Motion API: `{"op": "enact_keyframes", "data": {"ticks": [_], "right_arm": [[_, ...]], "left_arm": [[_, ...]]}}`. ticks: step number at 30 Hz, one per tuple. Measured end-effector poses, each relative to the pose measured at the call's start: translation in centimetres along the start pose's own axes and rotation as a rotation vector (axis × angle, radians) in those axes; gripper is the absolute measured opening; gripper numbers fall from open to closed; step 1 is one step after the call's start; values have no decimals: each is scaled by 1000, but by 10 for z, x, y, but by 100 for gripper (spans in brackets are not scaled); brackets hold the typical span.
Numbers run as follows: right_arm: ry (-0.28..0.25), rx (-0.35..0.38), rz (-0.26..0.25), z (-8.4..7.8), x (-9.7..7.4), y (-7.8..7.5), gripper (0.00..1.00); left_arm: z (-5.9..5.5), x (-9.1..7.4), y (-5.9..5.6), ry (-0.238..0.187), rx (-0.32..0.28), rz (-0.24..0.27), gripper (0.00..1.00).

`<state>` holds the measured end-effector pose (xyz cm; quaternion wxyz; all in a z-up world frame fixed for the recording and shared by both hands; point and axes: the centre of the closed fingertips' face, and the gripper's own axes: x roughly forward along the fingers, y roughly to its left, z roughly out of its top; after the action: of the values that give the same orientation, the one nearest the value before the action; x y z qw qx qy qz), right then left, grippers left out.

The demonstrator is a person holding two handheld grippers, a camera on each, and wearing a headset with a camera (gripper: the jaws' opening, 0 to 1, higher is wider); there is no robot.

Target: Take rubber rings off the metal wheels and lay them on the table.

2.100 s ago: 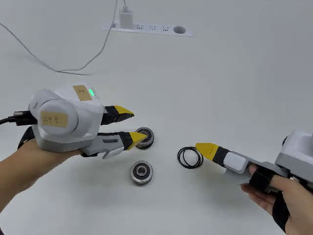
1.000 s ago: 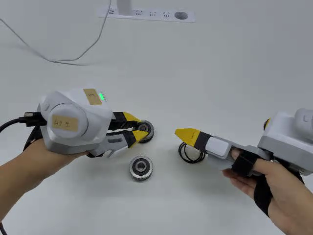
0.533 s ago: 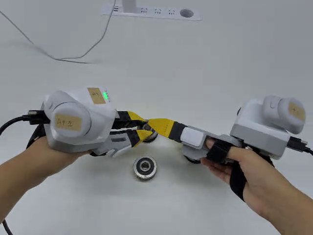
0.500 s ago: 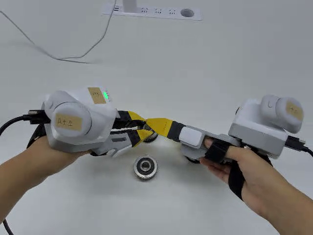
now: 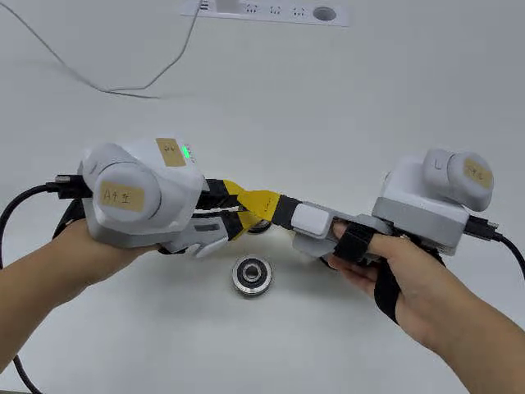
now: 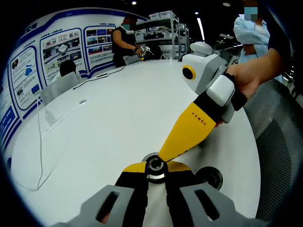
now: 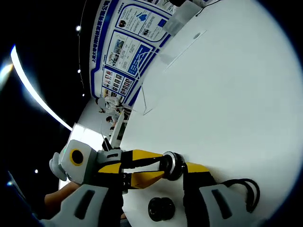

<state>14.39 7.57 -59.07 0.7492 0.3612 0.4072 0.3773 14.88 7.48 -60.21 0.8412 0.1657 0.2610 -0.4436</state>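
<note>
While left gripper (image 6: 155,169) clamps far wheel (image 7: 173,165), right gripper (image 5: 261,207) sits at it, closure can't tell. Loose rings (image 7: 244,189) already on table (image 5: 369,98); near wheel (image 5: 252,275) looks pending.

A lab: wall posters (image 6: 97,42), equipment shelves (image 6: 164,26), long white table (image 6: 118,104).

In the head view the held wheel (image 5: 262,226) was mostly hidden behind the yellow tips of the left gripper (image 5: 236,207) and right gripper (image 5: 256,202); its rubber ring, perhaps on, was indiscernible. The top edge cut the power strip (image 5: 271,11).
</note>
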Motion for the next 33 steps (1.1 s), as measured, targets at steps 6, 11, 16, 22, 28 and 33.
{"op": "enact_keyframes", "data": {"ticks": [6,11,16,22,28,33], "right_arm": [[15,-2,2,-2,-2,1,51],[39,-18,22,-6,-4,4,48],[30,-21,21,-6,-5,4,47],[6,15,36,-3,-8,4,46],[-2,15,37,-3,-10,4,46],[-7,12,40,0,-10,3,42]], "left_arm": [[0,0,0,-1,0,-1,13],[1,0,-1,-2,-1,2,13],[1,0,0,0,1,3,13],[1,0,0,1,2,3,13],[0,0,0,1,2,3,13],[1,0,-1,1,3,3,13]]}}
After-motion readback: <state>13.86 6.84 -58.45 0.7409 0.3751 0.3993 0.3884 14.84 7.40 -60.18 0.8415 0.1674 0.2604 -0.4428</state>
